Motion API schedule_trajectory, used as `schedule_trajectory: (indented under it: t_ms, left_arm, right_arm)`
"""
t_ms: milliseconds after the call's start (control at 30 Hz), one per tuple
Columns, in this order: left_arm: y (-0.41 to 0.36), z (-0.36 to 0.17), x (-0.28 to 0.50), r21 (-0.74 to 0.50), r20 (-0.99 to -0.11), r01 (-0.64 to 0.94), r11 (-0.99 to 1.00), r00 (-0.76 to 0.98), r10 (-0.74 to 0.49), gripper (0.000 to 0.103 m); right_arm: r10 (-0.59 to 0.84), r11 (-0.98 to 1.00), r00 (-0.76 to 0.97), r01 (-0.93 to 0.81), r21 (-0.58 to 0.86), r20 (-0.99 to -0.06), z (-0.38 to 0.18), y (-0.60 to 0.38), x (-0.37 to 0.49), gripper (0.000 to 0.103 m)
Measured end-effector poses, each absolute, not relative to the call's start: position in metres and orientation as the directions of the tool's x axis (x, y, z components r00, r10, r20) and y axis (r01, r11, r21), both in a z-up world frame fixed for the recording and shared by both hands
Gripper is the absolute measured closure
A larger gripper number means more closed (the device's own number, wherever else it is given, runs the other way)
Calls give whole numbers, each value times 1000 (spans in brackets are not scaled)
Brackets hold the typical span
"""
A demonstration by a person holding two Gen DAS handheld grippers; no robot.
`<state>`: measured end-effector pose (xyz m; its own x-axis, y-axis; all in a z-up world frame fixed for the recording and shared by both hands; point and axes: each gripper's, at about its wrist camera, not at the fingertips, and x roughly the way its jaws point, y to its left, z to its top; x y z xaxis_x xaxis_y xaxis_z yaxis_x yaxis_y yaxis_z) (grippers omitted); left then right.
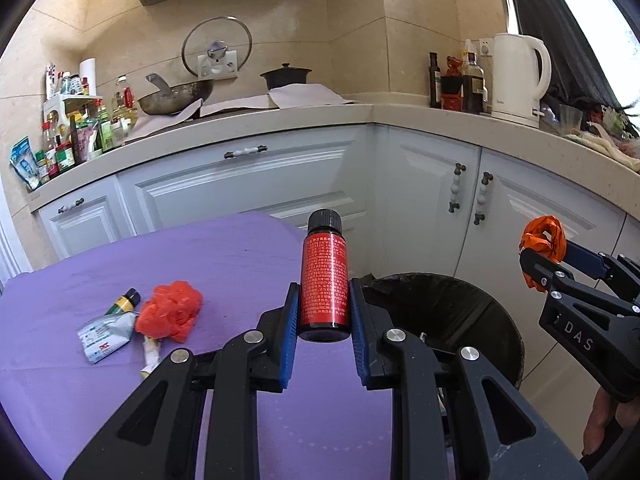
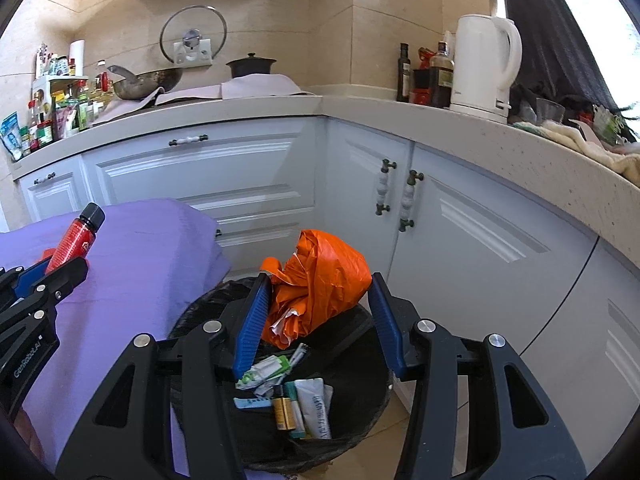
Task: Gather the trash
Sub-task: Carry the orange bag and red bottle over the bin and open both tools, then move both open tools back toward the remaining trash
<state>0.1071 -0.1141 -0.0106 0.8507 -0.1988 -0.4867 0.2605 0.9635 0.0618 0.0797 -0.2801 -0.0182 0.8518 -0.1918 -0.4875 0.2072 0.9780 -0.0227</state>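
Now my right gripper point(image 2: 316, 312), jaws parted, drops the crumpled orange plastic bag point(image 2: 320, 280) over the black bin point(image 2: 360, 420); my left gripper point(image 1: 325, 312), grasping the red black-capped bottle point(image 1: 324, 280), must swing binward.

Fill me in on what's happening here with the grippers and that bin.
Trash is being cleared off the purple-covered table into a black-lined bin. The left gripper holds a small red bottle upright above the table edge. The right gripper is over the bin with a crumpled orange bag between its wide-apart fingers. A red wad and a squeezed tube are still on the table.
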Motion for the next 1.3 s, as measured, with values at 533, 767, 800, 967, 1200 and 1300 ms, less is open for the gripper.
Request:
schedule_trajectory:
  t_ms: [533,767,800,967,1200,1300]
  left_arm:
    - [-148,-22,121,99,-510,300,949,834,-211,57]
    - [-132,-20,121,88,-516,260,962,838,-180,49]
    - [-127,-20,121,90,-517,252,964,839,-171,48]
    - [-99,-20,118,90,-530,192,977,840,-116,47]
    - [-42,-14,112,96,-529,58,994,849,1,43]
    - [-13,-12,111,96,-530,-14,995,846,63,42]
  right_arm:
    - [-218,968,833,251,-5,-508,-32,-302,93,40]
    - [-196,973,827,231,1,-527,-32,-291,97,40]
    - [-188,974,826,226,7,-532,-32,-289,99,40]
    - [-130,985,829,172,27,-543,-31,-266,106,40]
    - [-36,997,847,64,34,-530,-19,-215,118,40]
    - [12,999,852,7,35,-523,-13,-188,124,40]
